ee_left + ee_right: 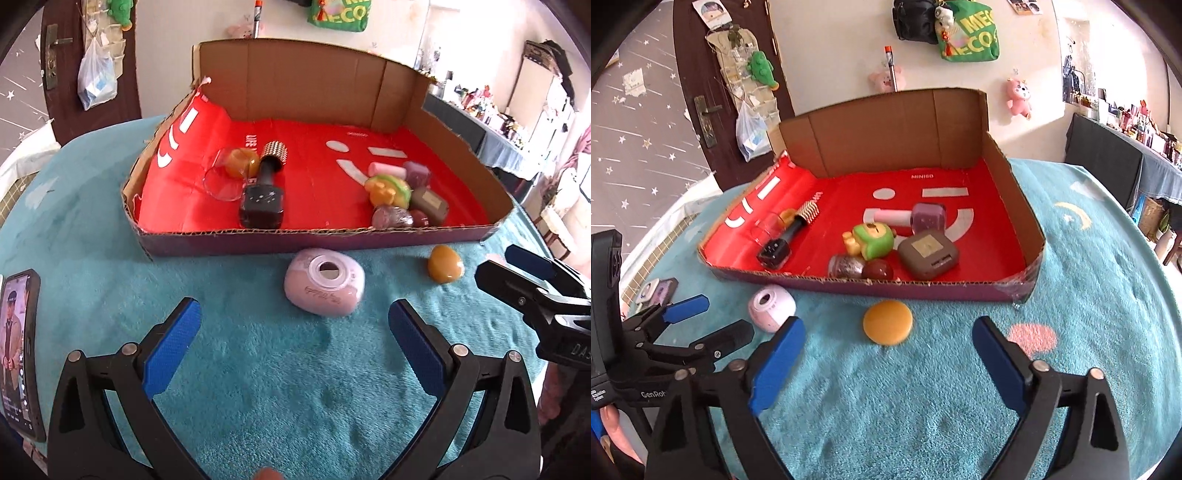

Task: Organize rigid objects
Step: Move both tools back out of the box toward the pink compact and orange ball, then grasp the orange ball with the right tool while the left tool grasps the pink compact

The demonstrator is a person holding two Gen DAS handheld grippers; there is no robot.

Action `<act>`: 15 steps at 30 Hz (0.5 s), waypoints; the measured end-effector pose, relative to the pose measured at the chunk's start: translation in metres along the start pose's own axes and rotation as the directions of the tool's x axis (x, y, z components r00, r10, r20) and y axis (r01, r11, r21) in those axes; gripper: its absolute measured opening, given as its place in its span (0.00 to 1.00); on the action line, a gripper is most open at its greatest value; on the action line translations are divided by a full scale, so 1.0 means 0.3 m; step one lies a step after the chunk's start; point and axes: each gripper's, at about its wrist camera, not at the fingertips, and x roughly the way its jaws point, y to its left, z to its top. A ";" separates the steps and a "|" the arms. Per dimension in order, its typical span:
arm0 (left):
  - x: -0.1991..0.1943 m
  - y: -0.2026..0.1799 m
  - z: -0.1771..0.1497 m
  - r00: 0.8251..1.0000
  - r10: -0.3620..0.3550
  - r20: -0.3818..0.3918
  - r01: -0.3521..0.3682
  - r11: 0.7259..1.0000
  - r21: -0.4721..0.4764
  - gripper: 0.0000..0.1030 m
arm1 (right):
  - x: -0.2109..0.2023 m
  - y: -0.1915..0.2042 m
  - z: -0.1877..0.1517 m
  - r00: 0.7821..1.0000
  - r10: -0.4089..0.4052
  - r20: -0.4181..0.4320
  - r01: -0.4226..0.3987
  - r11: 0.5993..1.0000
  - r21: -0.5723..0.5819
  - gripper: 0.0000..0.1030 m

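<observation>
A pink rounded device (325, 286) with a white ring on top lies on the teal blanket, just ahead of my left gripper (295, 332). That gripper is open and holds nothing. An amber disc (887, 322) rests on the blanket in front of my right gripper (888, 347), level with its open fingertips and untouched. Each gripper shows in the other's view: the right gripper (493, 264) at the right edge, the left gripper (727, 315) beside the pink device (772, 308). The amber disc (445, 264) lies right of the device.
A cardboard tray (258, 238) with a red liner stands just behind both objects. It holds a black bottle (263, 199), a clear glass (221, 177), a green toy (873, 242), a brown case (928, 253) and several small items. A phone (18, 350) lies at the left.
</observation>
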 end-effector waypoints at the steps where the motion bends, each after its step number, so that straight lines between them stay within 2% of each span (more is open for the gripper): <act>1: 0.006 0.000 0.001 1.000 0.006 -0.002 -0.006 1.000 0.002 1.00 | 0.007 0.000 -0.003 1.000 -0.001 -0.006 0.001 1.000 0.000 0.89; 8: 0.054 -0.008 0.014 0.999 0.040 -0.025 -0.039 0.999 0.015 0.99 | 0.061 -0.014 -0.013 0.999 -0.006 -0.043 0.006 1.000 0.007 0.78; 15: 0.089 -0.023 0.026 0.998 0.039 -0.045 -0.038 0.999 0.028 0.98 | 0.114 -0.013 -0.014 0.997 -0.010 -0.075 0.010 1.000 -0.003 0.67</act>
